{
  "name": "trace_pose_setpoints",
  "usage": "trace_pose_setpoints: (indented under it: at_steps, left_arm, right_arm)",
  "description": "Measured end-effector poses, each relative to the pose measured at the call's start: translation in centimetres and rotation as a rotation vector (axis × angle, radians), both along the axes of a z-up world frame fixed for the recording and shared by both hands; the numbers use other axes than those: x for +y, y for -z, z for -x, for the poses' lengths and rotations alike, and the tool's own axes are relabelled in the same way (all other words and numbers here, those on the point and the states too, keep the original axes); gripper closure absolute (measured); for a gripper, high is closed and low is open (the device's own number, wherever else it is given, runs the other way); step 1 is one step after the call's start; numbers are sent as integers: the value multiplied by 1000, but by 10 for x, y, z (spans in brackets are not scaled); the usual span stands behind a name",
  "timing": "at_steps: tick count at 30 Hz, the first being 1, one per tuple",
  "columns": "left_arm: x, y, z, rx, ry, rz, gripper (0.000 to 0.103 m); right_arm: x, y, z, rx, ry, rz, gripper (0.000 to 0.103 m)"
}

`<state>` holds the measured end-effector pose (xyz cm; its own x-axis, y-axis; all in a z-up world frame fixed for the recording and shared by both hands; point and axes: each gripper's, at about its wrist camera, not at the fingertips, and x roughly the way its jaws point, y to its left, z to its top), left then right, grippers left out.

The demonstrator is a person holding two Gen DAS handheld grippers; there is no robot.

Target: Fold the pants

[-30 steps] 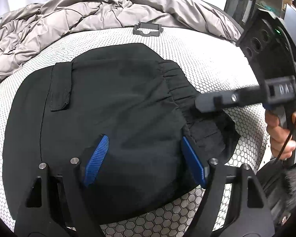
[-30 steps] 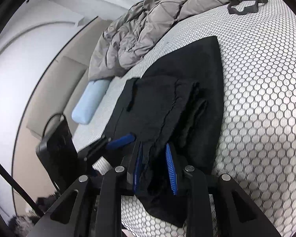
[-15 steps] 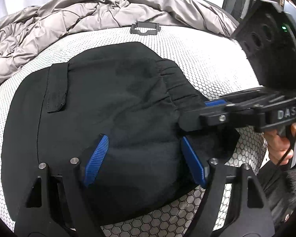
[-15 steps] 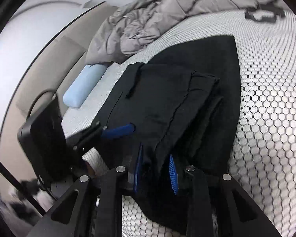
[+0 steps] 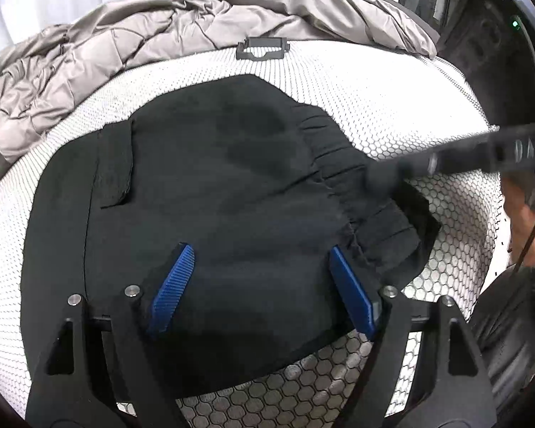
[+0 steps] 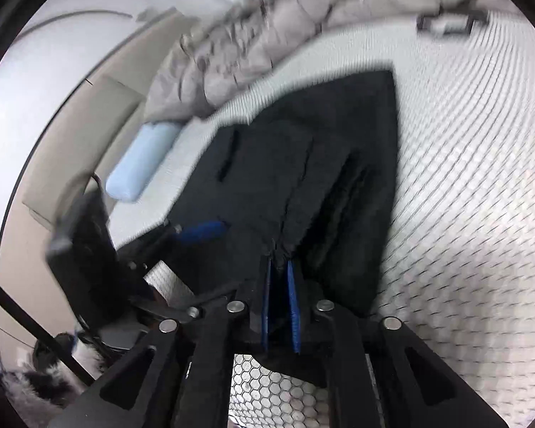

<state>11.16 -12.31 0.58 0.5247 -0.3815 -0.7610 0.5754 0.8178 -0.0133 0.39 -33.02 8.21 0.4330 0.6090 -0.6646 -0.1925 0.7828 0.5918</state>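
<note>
Pinching pants [image 6: 339,164] waistband, right gripper [image 6: 281,267] fingers just closed, left gripper [image 5: 264,285] fingers spread, angled down.

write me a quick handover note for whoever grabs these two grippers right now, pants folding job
Right gripper: its jaws have just been closing and are now pinched on the waistband edge of the black pants.
Left gripper: open, jaws spread over the near part of the pants, gripping nothing.
Pants lie on the honeycomb-patterned bed cover, already folded into a compact stack, pocket flap up. Grey duvet bunched behind.
Left: probably carry the gripped edge over for the next fold, then flatten.
</note>
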Motion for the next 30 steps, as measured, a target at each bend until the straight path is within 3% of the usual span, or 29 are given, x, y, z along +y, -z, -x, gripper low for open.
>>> trace_pose_setpoints:
  at_steps: [2,7,12,17,19,21,24,27,30]
  left_arm:
    - [1,-4,1,1,5,40,27]
    - [-6,4,-3,16,-7,32,26]
    - [-4,9,-5,24,-6,38,26]
    - [-5,11,-4,21,-3,25,26]
    - [-6,12,-4,15,-6,21,26]
    - [-7,11,-5,12,-15,21,26]
    - [-3,7,-5,12,-23,45,25]
    - [-7,10,-2,-1,-9,1,26]
    - [-6,7,2,-21,-8,-11,26]
  right_arm:
    - [-16,-7,2,-60,62,-19,83]
    - [-36,26,-22,68,104,-171,81]
    - [-36,39,-37,107,104,-211,77]
    - [-9,35,-31,117,4,-168,76]
    - [4,31,-24,76,-34,-104,76]
    - [16,27,-23,40,-45,-40,88]
    - [21,11,-19,-23,-42,-11,90]
    - [16,22,-23,37,9,66,88]
    - [6,28,-27,73,5,7,81]
